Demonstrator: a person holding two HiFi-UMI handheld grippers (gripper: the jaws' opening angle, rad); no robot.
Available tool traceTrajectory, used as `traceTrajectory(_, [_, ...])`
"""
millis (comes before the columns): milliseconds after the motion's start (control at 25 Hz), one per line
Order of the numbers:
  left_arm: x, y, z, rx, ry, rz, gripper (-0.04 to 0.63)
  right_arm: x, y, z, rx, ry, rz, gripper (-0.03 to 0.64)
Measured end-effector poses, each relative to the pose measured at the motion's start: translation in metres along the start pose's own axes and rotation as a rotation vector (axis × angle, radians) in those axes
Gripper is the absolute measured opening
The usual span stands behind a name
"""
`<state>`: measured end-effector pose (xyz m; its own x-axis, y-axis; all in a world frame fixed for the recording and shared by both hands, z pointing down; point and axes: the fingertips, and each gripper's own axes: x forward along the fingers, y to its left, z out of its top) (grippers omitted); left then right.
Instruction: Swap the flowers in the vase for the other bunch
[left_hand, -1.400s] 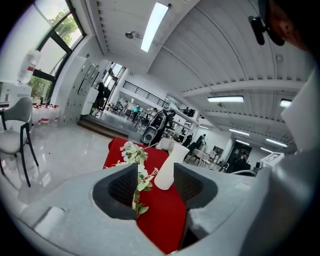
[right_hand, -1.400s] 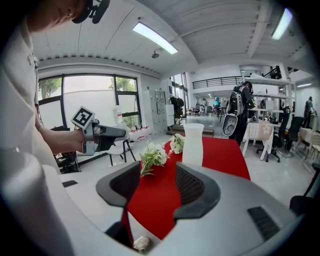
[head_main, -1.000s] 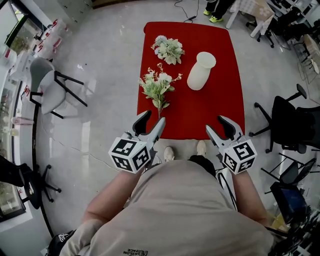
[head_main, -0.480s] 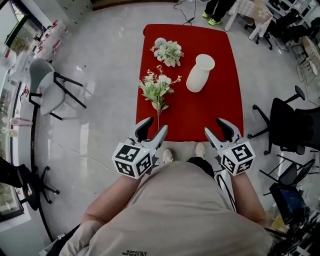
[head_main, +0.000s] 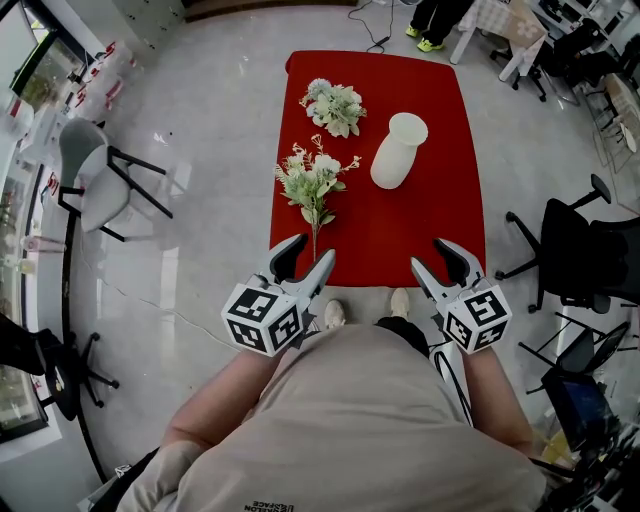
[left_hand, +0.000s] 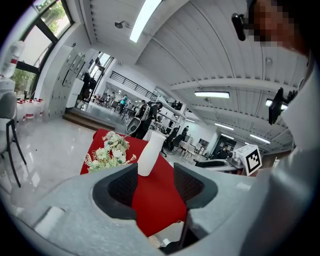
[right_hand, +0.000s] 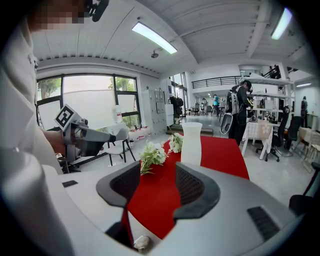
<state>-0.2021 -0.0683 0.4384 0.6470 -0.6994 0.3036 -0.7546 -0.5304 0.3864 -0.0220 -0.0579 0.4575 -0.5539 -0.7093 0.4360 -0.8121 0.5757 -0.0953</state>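
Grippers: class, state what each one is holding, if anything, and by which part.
Nothing is held: the left gripper and the right gripper both have open jaws with nothing between them.

On the table (head_main: 430, 230), one bunch (head_main: 335, 105) lies near the far left corner, a second bunch (head_main: 313, 180) beside the left edge; the vase (head_main: 398, 150) stands right of both.

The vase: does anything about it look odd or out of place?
The white vase stands upright but holds no flowers; both bunches lie flat on the red table beside it, the far bunch and the near bunch. Nothing looks spilled.
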Motion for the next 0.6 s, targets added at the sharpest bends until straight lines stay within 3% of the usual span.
traceTrajectory(200, [0.012,0.006,0.016,-0.017,-0.022,0.005,0.21,-0.002,-0.013,-0.003,0.013,-0.001,-0.004,0.222])
traceTrajectory(600, [0.074,0.029,0.12,-0.015,-0.101,-0.047,0.21,-0.015,-0.065,-0.011,0.05,-0.002,-0.024,0.222])
